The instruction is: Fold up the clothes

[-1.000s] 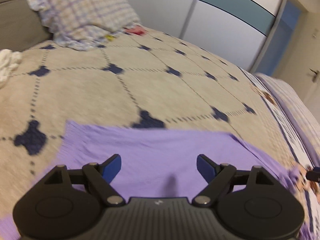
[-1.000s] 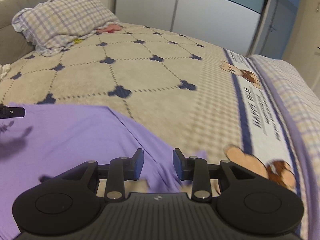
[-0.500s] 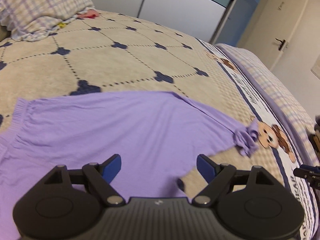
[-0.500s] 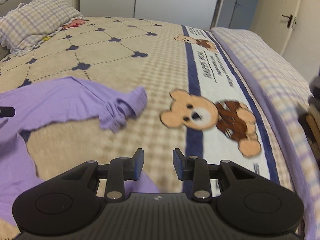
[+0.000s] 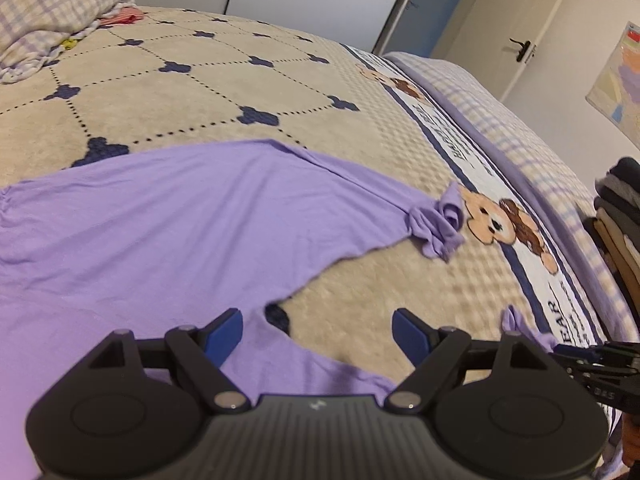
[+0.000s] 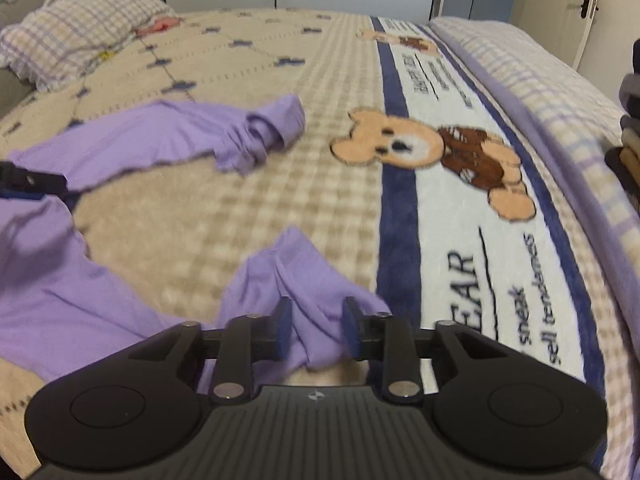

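The purple garment (image 5: pixel 168 224) lay spread flat on the bed's patterned blanket (image 5: pixel 224 80), filling the left and centre of the left wrist view. One of its sleeves ran out toward three o'clock and ended in a bunched cuff (image 5: pixel 438 226) just beside the printed teddy bear (image 5: pixel 500 220). A second, nearer sleeve (image 6: pixel 296 280) lay toward the blanket's white and navy border.

The left gripper (image 5: pixel 318 330) stood wide, its blue pads well apart — nothing lay gripped between them, though its left pad hung over the garment's edge and the right one over bare blanket.

The right gripper (image 6: pixel 316 330) was over the end of the nearer sleeve, at six o'clock in its own view. Its jaws were narrow and closing, with a fold of the purple cloth between the pads; whether both pads already pressed on the cloth could not quite be told. In the left wrist view that same gripper showed at four o'clock, at the sleeve's tip.

At ten o'clock, near the head of the bed, lay a checked pillow (image 6: pixel 76 40). At the right edge — about three o'clock — stood a stack of folded clothes (image 5: pixel 616 224), off the blanket.
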